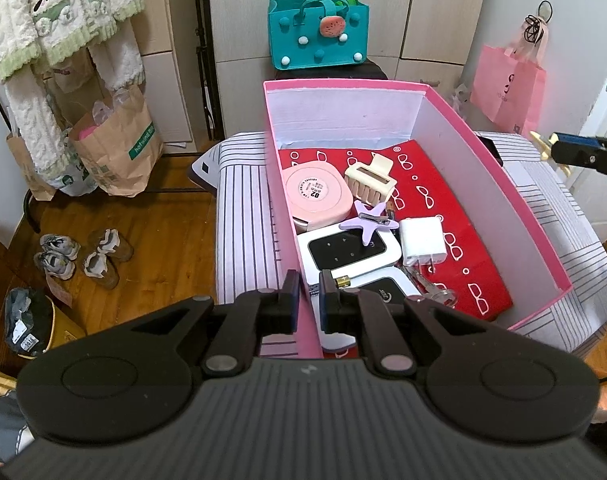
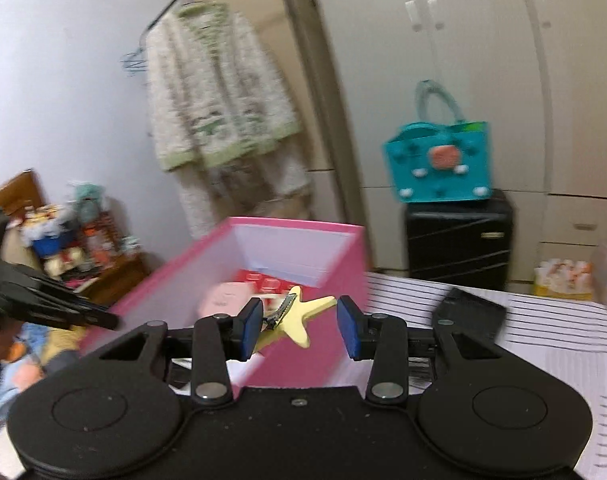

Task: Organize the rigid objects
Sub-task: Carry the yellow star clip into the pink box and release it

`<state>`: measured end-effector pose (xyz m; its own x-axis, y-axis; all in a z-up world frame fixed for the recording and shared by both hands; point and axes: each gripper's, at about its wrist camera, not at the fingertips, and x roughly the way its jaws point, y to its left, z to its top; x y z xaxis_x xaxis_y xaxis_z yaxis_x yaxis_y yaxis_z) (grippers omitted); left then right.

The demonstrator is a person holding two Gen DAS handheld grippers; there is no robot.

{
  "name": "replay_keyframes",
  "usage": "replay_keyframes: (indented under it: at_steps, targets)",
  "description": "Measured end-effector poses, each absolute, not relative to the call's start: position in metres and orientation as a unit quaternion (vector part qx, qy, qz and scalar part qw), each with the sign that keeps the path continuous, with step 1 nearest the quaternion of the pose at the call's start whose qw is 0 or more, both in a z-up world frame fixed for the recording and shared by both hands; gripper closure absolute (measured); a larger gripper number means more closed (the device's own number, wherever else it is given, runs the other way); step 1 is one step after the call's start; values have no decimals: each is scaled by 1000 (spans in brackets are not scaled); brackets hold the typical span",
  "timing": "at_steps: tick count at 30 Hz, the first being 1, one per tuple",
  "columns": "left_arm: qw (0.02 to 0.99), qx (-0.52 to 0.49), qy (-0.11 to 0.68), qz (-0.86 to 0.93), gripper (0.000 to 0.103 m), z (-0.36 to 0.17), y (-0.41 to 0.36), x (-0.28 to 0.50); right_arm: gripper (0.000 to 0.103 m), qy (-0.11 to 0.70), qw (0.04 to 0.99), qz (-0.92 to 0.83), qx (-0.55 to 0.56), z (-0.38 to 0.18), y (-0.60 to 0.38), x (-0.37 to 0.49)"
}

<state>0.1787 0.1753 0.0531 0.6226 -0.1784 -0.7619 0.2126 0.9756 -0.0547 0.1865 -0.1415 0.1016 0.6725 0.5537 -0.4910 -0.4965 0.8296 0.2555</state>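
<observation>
A pink box [image 1: 499,184] stands on the striped bed cover [image 1: 243,220]. It holds a red glasses-print cloth [image 1: 455,200], a pink case [image 1: 317,196], a cream claw clip [image 1: 369,178], a purple star clip [image 1: 369,222], a white charger [image 1: 421,246] and white routers [image 1: 343,252]. My left gripper [image 1: 308,296] is shut on the box's near left wall. My right gripper [image 2: 299,326] grips a yellow star clip [image 2: 299,322] above the box's [image 2: 315,344] near wall. In the left wrist view it [image 1: 553,148] hovers right of the box, the star clip [image 1: 541,144] at its tip.
A teal felt bag [image 1: 317,36] sits on a black case [image 2: 459,240] behind the box. A pink paper bag [image 1: 507,88] hangs at right. Brown paper bags [image 1: 115,148] and shoes [image 1: 83,256] are on the wooden floor at left. A black flat object [image 2: 469,312] lies on the bed.
</observation>
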Motion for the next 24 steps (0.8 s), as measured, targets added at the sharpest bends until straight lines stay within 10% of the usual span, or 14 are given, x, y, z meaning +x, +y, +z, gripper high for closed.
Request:
replay_keyframes:
  at_steps: [24]
  targets:
    - [898, 30, 421, -126, 95, 52, 179, 178, 57, 484, 794, 362, -60, 50, 22, 236]
